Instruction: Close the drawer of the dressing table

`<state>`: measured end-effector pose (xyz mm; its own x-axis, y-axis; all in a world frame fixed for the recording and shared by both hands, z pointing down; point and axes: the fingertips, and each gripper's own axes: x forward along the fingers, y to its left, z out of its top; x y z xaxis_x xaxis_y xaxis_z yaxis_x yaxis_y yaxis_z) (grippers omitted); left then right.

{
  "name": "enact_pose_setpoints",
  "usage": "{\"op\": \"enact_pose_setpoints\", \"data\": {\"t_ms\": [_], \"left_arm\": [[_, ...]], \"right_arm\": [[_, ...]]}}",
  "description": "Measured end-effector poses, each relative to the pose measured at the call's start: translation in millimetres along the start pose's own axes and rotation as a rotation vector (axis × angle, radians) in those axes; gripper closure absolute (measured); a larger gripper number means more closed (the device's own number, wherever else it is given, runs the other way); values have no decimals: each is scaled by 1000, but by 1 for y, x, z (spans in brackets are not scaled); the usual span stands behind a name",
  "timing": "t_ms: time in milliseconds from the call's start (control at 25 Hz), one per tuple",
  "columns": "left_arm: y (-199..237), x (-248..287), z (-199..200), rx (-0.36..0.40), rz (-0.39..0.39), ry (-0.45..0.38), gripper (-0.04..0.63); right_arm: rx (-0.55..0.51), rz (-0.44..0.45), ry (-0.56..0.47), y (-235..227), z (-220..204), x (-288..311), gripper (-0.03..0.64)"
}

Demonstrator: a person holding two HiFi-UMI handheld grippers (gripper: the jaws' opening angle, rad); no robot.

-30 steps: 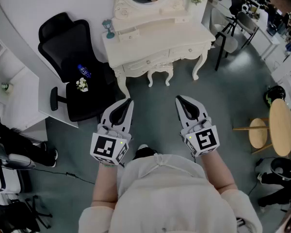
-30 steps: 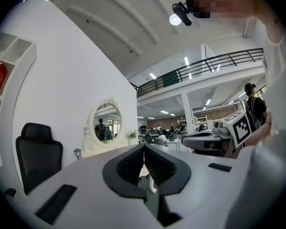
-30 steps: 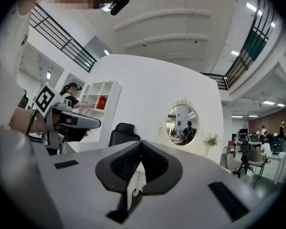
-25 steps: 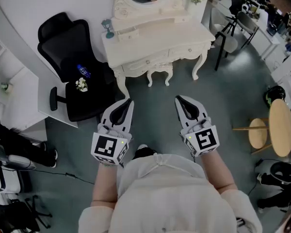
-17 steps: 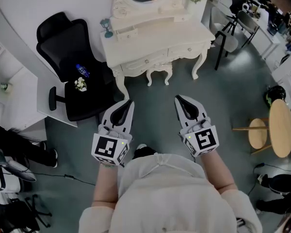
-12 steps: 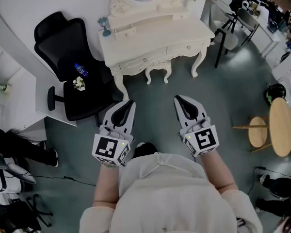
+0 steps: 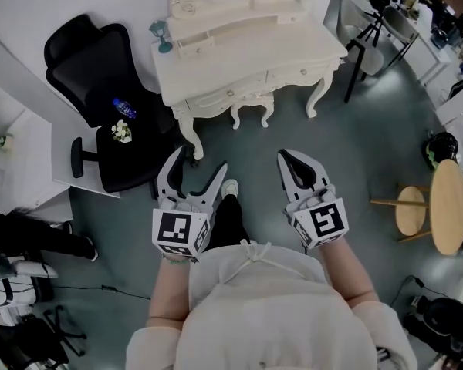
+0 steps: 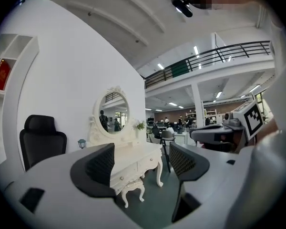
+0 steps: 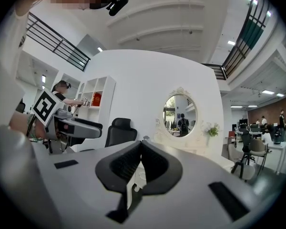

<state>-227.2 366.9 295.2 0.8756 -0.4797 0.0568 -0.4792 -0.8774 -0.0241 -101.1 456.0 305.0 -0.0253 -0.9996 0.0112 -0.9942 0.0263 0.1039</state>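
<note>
The left gripper had just spread its jaws wide with nothing between them, while the right gripper had its jaws pressed together, empty. The dressing table stood ahead against the white wall, beside a black chair and well apart from both grippers.

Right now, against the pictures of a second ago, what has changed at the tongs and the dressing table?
The left tongs have just been opening and now stand wide apart, nothing between them. The person's shoe has come forward into view beside the left tongs, a step toward the dressing table. The right tongs stay shut and empty; table and black office chair are untouched.
</note>
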Motion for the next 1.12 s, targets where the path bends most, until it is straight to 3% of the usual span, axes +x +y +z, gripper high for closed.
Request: {"op": "enact_pose_setpoints", "data": {"t_ms": [240, 480, 640, 880, 1120], "left_arm": [[43, 60, -1, -34, -17, -1, 238], [106, 139, 0, -23, -43, 18, 238], [153, 192, -1, -56, -60, 28, 238], [226, 252, 2, -86, -8, 13, 238], [264, 294, -11, -86, 8, 63, 238]], "right_arm": [[-9, -5, 18, -31, -10, 64, 611], [-16, -17, 48, -70, -7, 161, 611], [-31, -20, 62, -95, -4, 229, 611], [-28, -17, 82, -124, -8, 316, 611], [1, 27, 101, -139, -22, 382, 611]]}}
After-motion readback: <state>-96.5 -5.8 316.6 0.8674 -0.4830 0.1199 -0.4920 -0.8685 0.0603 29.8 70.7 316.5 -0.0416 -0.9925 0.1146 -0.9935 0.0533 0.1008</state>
